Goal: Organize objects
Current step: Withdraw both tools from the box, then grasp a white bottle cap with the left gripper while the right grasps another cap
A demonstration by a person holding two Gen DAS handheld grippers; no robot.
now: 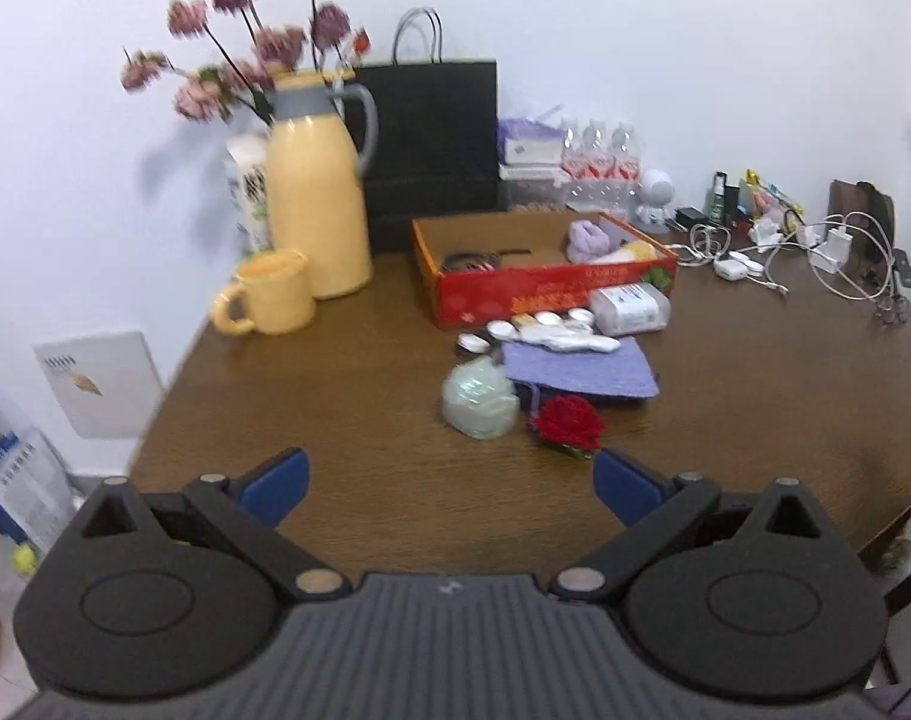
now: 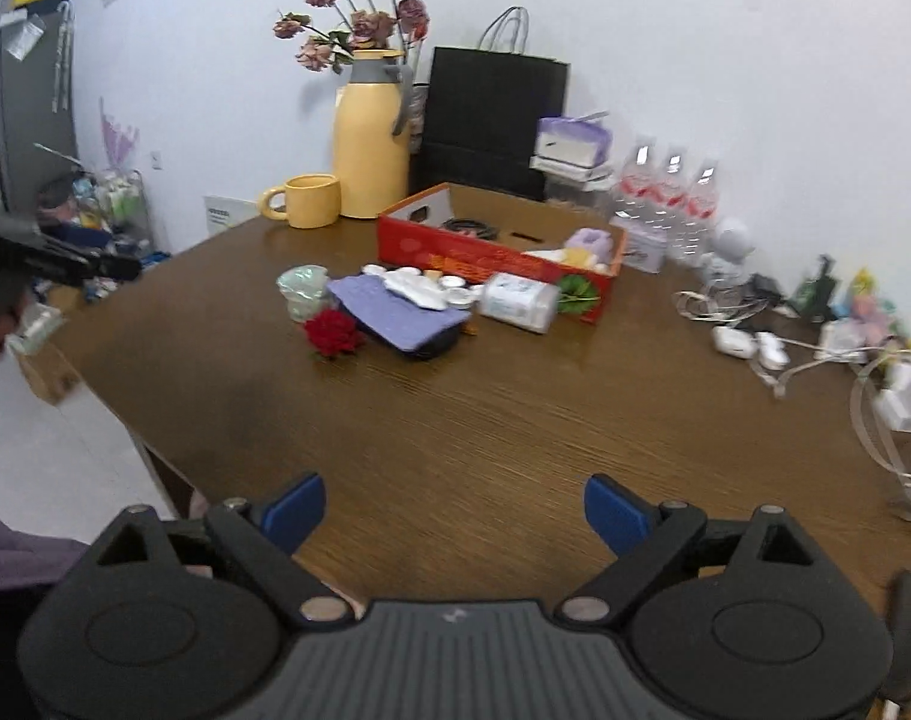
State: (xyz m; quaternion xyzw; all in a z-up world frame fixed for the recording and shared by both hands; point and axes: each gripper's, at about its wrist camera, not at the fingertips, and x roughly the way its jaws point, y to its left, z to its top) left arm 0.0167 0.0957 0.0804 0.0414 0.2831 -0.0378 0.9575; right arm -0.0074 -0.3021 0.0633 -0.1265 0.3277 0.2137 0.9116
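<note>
A red cardboard box (image 1: 539,294) (image 2: 491,255) stands open on the brown table and holds a purple cloth item (image 1: 590,239) and a dark cable. In front of it lie a red rose (image 1: 569,420) (image 2: 333,330), a pale green wrapped bundle (image 1: 479,399) (image 2: 304,290), a purple cloth (image 1: 581,367) (image 2: 395,312), several small white jars (image 1: 539,324) and a white bottle on its side (image 1: 630,309) (image 2: 518,302). My left gripper (image 1: 449,483) is open and empty, short of the rose. My right gripper (image 2: 455,510) is open and empty over bare table.
A yellow jug (image 1: 317,198) (image 2: 371,144) with pink flowers and a yellow mug (image 1: 272,300) (image 2: 308,201) stand at the back left. A black paper bag (image 1: 431,144), water bottles (image 2: 671,198) and tangled chargers and cables (image 2: 767,348) line the back and right.
</note>
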